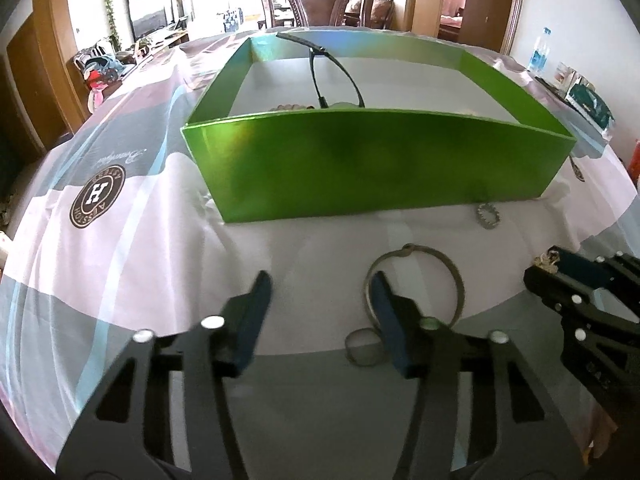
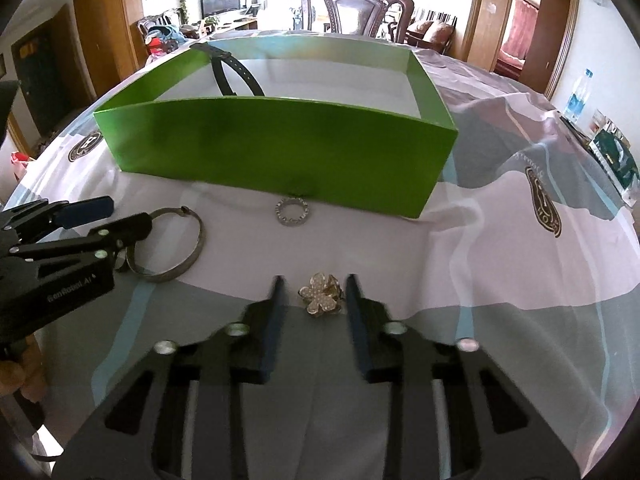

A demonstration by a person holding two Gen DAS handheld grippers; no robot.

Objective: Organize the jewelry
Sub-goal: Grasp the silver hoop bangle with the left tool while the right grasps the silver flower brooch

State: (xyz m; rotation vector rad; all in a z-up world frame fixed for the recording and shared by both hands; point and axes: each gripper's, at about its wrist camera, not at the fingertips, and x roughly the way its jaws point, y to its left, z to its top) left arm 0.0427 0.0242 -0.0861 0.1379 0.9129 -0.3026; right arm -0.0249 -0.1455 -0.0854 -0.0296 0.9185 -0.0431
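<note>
Two tools work over a cloth-covered tabletop (image 1: 132, 248). Largest is the green box (image 1: 372, 168), its long side lying across the view, with a black strap (image 1: 336, 76) draped over its far wall. Nearer lies a metal bangle (image 1: 416, 284), flat on the cloth; the left tool (image 1: 320, 292) has one finger inside the hoop and one outside, jaws released, not pinching its rim. A small ring (image 2: 293, 211) sits just before the box. Smallest, a flower brooch (image 2: 321, 294) lies between the right tool (image 2: 314, 294) fingers, which do not visibly touch it.
</note>
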